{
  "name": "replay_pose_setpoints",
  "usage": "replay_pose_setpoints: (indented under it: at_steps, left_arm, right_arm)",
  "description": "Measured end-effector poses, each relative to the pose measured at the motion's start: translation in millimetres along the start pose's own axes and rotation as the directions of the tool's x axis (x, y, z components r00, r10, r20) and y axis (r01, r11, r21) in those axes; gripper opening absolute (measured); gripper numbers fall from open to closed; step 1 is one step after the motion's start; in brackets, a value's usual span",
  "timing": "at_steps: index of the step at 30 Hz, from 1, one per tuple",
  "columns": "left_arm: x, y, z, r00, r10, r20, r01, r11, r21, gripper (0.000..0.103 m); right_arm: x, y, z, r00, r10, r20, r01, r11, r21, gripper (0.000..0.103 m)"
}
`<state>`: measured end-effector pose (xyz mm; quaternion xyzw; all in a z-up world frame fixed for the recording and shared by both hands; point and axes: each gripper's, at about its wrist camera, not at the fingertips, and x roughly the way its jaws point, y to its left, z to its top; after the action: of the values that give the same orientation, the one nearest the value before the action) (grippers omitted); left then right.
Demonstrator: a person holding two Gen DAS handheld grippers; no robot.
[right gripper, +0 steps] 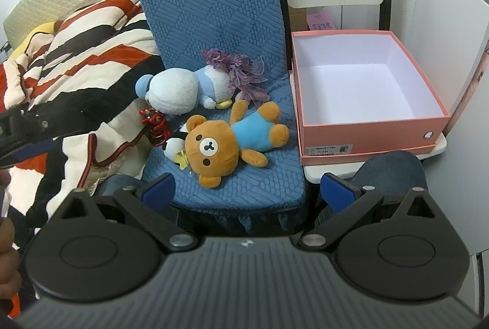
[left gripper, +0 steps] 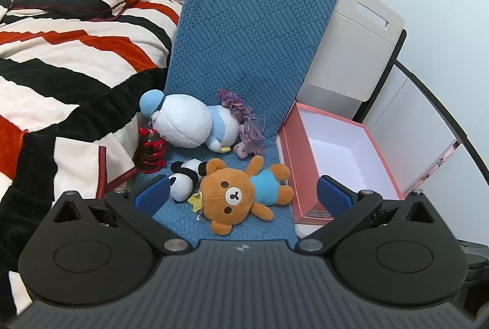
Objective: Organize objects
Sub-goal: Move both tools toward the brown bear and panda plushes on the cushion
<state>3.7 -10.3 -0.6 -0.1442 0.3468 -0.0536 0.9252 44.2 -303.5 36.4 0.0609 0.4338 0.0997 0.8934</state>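
Brown bear (right gripper: 214, 145) on blue chair (right gripper: 244, 176) — both jaws wide open, empty; grip torso, lift toward pink box (right gripper: 376, 130).

Panda toy (right gripper: 172, 147) mostly behind bear (right gripper: 214, 145), prob.

Brown teddy bear (right gripper: 220, 142) on its back, white-blue plush (right gripper: 180, 92) behind, empty pink box (right gripper: 366, 121) beside

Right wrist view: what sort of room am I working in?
Probably a bedroom: a striped blanket heaped on a bed, a chair beside it with plush toys, and an empty pink box.
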Motion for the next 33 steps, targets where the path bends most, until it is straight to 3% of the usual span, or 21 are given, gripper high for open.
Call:
replay_pose_setpoints:
  at_steps: [14,21,33]
  left_arm:
    - [-2.4,-4.1,-2.5,1.000,-0.003,0.003,0.003,1.000,0.013,0.103]
    - [-3.9,-0.9,-5.2,1.000,-0.005,0.007,0.005,1.000,0.004,0.103]
    - [-6.6,-1.2,-10.3,1.000,-0.020,0.012,0.020,1.000,-0.005,0.103]
  right_arm:
    - [1.3,-2.3,-4.8,1.000,0.011,-0.022,-0.010,1.000,0.026,0.103]
    - [-0.9,-4.4,-5.7,0.997,0.075,-0.034,-0.073,0.996,0.055,0.103]
    - [2.1,-5.8,-11.4,0.998,0.043,-0.055,-0.041,0.999,0.025,0.103]
